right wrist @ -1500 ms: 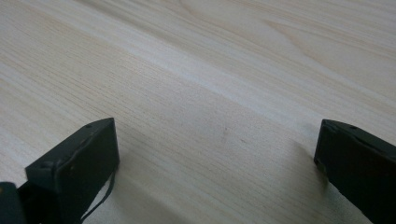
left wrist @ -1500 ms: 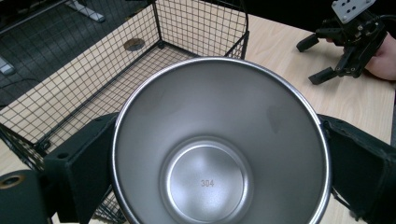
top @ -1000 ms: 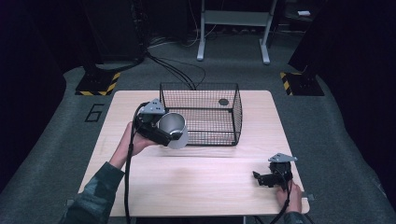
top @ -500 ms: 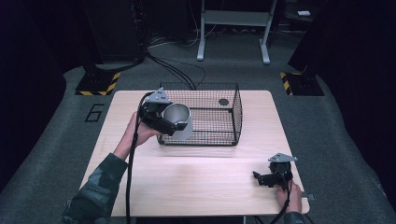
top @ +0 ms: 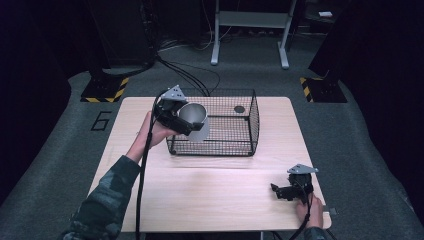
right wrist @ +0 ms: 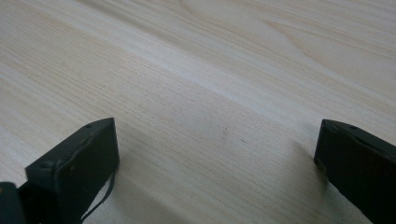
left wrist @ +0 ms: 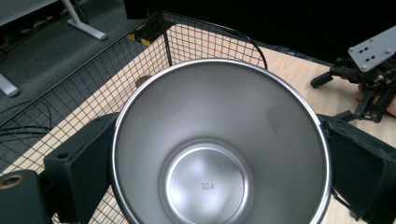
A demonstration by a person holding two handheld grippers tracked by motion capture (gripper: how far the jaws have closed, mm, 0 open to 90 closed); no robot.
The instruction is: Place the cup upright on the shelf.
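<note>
A shiny steel cup [top: 195, 120] [left wrist: 219, 154] is clamped between the jaws of my left gripper [top: 187, 125], held in the air over the near left corner of the black wire basket [top: 252, 120]. Its mouth faces the left gripper view camera, and "304" is stamped on its bottom. A small dark round thing [top: 239, 109] lies on the basket floor at the back right. My right gripper [top: 276, 190] [right wrist: 215, 154] rests low over the wooden table [top: 210, 190] near its front right corner, jaws wide apart with bare wood between them.
The basket [left wrist: 116, 70] stands in the middle of the table's far half. Beyond the table are a grey floor, cables, a metal stand [top: 250, 30] and yellow-black striped blocks [top: 105, 90]. The right gripper [left wrist: 369, 70] shows far off in the left gripper view.
My left gripper has lifted the cup and carried it up and toward the basket, from in front of the basket's left wall to over its near left corner. The right gripper stayed put.
</note>
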